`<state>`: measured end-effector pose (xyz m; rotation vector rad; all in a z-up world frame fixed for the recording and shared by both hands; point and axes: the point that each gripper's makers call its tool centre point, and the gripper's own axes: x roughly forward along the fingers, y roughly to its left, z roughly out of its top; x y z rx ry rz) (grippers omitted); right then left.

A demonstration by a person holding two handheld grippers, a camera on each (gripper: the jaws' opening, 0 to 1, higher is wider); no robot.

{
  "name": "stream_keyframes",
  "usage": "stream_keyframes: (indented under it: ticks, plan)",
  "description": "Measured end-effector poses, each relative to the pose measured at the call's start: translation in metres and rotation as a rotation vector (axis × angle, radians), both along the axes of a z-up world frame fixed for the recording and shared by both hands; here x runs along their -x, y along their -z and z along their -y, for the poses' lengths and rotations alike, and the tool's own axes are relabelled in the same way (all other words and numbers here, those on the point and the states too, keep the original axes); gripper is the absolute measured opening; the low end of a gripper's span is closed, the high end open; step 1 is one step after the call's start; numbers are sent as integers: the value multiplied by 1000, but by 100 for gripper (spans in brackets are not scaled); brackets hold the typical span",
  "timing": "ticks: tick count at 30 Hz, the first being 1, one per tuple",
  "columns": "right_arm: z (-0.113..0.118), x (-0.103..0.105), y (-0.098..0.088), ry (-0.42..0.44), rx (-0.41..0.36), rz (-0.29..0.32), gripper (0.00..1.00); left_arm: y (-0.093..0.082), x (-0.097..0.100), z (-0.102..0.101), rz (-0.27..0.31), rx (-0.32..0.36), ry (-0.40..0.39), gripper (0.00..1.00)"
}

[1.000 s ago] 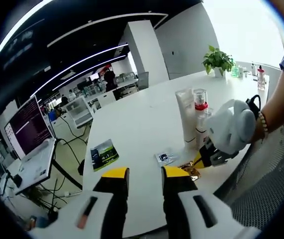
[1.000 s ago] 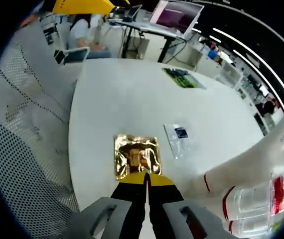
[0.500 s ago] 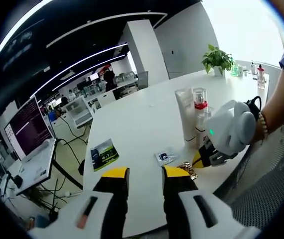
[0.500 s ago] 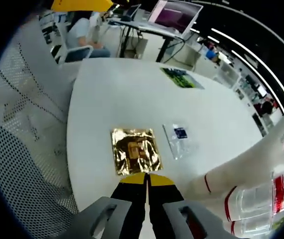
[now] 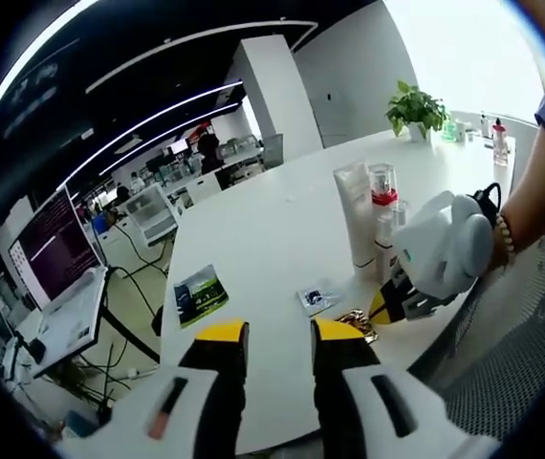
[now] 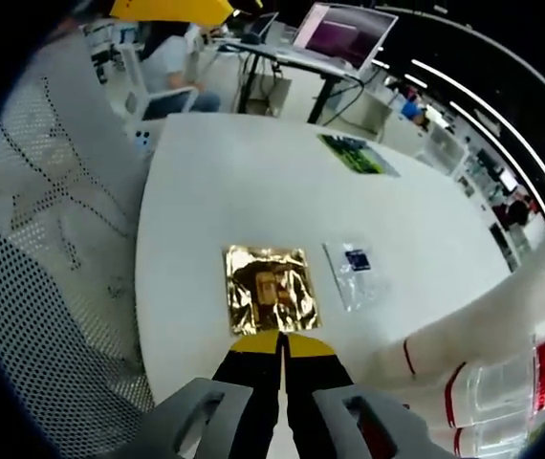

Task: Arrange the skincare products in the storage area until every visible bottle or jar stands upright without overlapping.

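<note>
The right claw [image 6: 280, 337], jaws together and empty, is hovering just short of the gold sachet [image 6: 265, 289] lying flat on the surface [image 6: 253, 191] beside the upright tube [image 5: 357, 218] and bottle [image 5: 383, 206], probably needing to open first, while the left claw [image 5: 279, 335] is waiting, jaws apart.

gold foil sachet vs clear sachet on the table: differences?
The gold foil sachet is opaque, shiny, crinkled and roughly square; the clear sachet is see-through with a small dark label, narrower and smaller. The gold one lies just ahead of the right tongs. Both lie flat on the white table.
</note>
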<state>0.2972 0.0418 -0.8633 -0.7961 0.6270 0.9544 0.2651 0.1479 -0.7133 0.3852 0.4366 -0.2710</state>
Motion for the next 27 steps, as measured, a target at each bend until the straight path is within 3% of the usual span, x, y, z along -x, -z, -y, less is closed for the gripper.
stream_keyframes:
  ticks: [15,24,27]
  plan:
    - [-2,0,1,-29,-26,20,0,-3,0,-2,14,7,-17,25]
    - [-1,2,1,-107,12,64,0,-9,-1,-2,53,5,-24,24]
    - [0,2,1,-66,-19,54,0,-8,-1,-3,42,10,-30,24]
